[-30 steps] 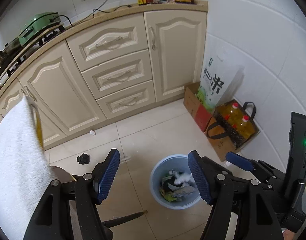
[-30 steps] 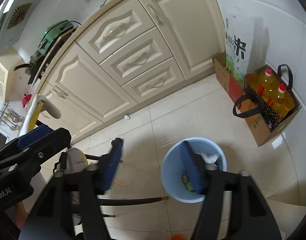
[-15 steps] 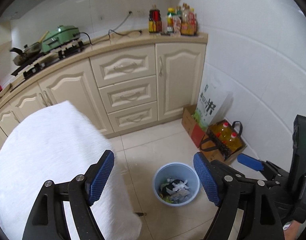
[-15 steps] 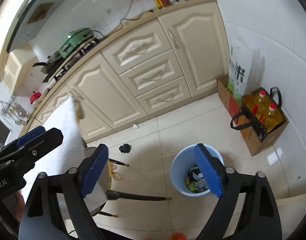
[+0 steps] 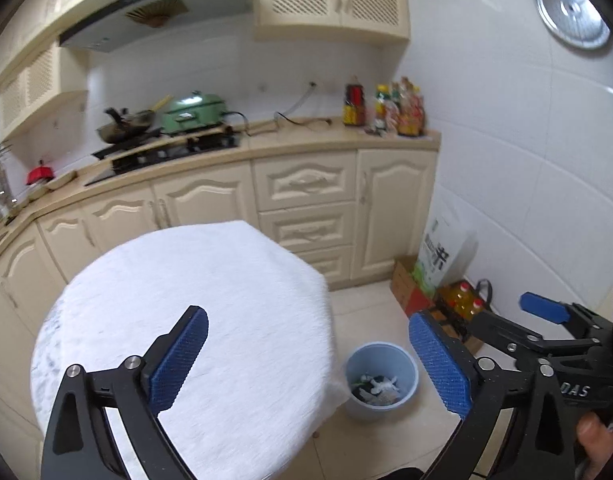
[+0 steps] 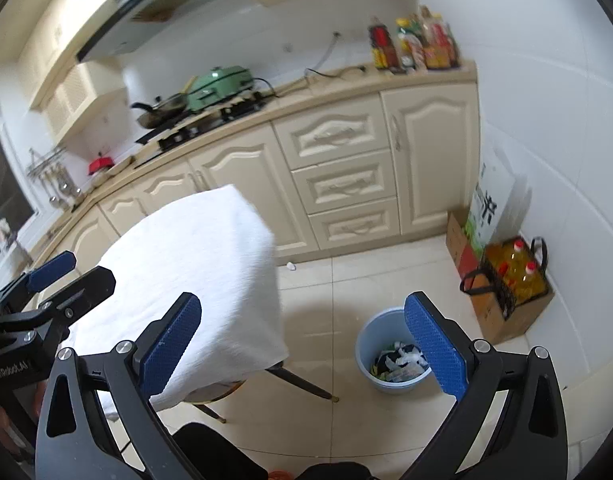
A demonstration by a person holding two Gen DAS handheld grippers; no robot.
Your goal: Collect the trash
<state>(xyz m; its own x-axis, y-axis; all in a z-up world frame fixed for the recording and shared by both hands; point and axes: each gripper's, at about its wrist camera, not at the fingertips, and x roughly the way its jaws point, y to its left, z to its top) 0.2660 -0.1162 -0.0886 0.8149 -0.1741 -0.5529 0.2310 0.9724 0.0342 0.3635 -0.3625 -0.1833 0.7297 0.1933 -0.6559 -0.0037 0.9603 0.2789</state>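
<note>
Left wrist view now looks down from higher: the left gripper point(image 5: 306, 360) and right gripper point(image 6: 302, 348) have just spread their jaws wide with nothing between them, the trash sits in the blue bin point(image 5: 382, 380) at lower right, so that drop looks done.

My left gripper point(image 5: 306, 360): black frame, two angled fingers with triangular cutouts, blue cross-hatched pads point(image 5: 178, 358), silver screw heads at the pivots. My right gripper point(image 6: 302, 350) is the same build, blue textured pads point(image 6: 436, 350), silver bolts on the linkage. Seen from the left camera its body shows white lettering ending "DAS" (start hidden). From the right camera the left body reads "GenRobot.AI" in white. A fingertip point(image 5: 590, 432) shows on the right handle.
</note>
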